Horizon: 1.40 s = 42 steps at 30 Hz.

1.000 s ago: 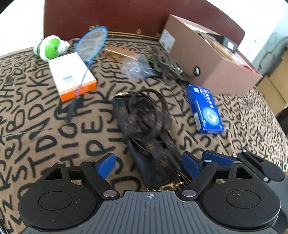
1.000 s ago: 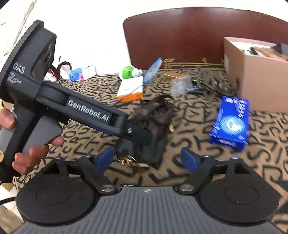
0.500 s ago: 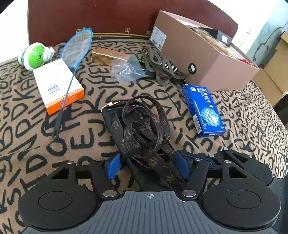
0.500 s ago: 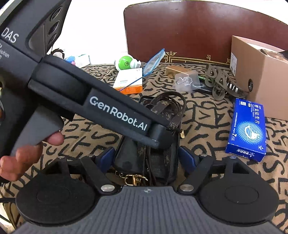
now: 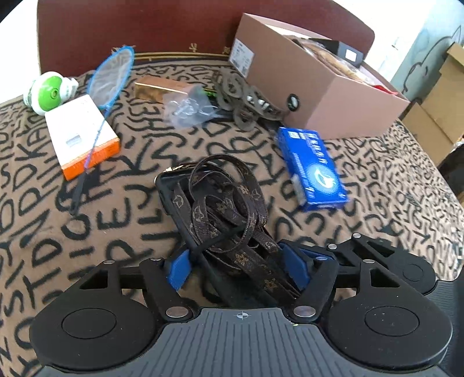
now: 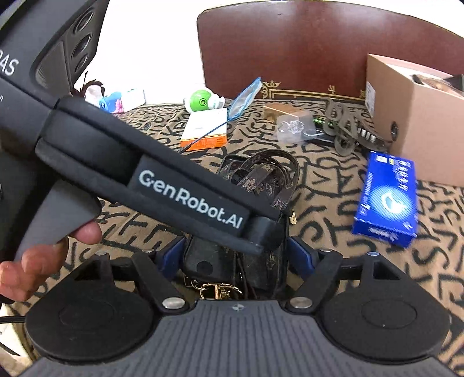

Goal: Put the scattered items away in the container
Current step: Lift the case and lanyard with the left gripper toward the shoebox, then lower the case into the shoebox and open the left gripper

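Black tool (image 5: 237,266), blue pads (image 5: 178,268), white "GenRobot.AI" lettering (image 6: 190,200)

Premises: a home bedroom. Evidence: a bed with patterned blanket (image 5: 139,232), wooden headboard (image 5: 174,26), stacked cardboard boxes (image 5: 435,116).

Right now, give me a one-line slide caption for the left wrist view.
Left gripper straddles the brown strapped pouch, with the cardboard box waiting behind.
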### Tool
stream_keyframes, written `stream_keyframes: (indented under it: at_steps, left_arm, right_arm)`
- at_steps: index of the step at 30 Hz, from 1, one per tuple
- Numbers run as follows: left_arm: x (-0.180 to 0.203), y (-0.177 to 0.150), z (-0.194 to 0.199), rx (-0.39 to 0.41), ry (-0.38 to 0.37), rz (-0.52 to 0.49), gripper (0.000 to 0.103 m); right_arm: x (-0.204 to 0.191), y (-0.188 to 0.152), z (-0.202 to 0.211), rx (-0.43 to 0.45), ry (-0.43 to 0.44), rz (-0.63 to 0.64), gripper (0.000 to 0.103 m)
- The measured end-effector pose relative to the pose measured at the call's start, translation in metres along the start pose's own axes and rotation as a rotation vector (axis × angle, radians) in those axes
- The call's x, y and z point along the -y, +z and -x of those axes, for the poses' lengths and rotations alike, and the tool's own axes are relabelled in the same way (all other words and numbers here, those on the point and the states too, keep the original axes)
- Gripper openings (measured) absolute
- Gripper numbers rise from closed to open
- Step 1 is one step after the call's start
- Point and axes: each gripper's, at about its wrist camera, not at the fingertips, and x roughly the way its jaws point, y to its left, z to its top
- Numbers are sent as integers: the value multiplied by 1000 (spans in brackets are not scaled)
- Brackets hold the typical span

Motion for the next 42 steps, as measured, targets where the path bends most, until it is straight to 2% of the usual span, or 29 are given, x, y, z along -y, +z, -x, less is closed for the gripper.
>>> stream_keyframes:
  at_steps: [4,10,18,26,34,40,42]
  left_arm:
    - [17,2,8,16,-24,-6,77]
    - [50,22,37,120,-15,-73,78]
    - [94,85,59,273,-52,-153,78]
    - [131,156,61,385,-120,-235,79]
    - [135,207,16,396,-156,-262,79]
    - [117,230,-38,324,-171,-229,78]
    - [111,233,-57,285,-164,-231,86]
  right_arm:
    - [12,-1,23,31,-3,-25,80]
    - [23,16,57,145,-34,-4,80]
    - [61,60,94,317,-115,34,80]
    - [115,111,113,427,-215,87,80]
    - [172,143,78,414,-251,106,80]
    - [201,146,41,343,-237,80,80]
    - [209,142,27,298,-218,72,81]
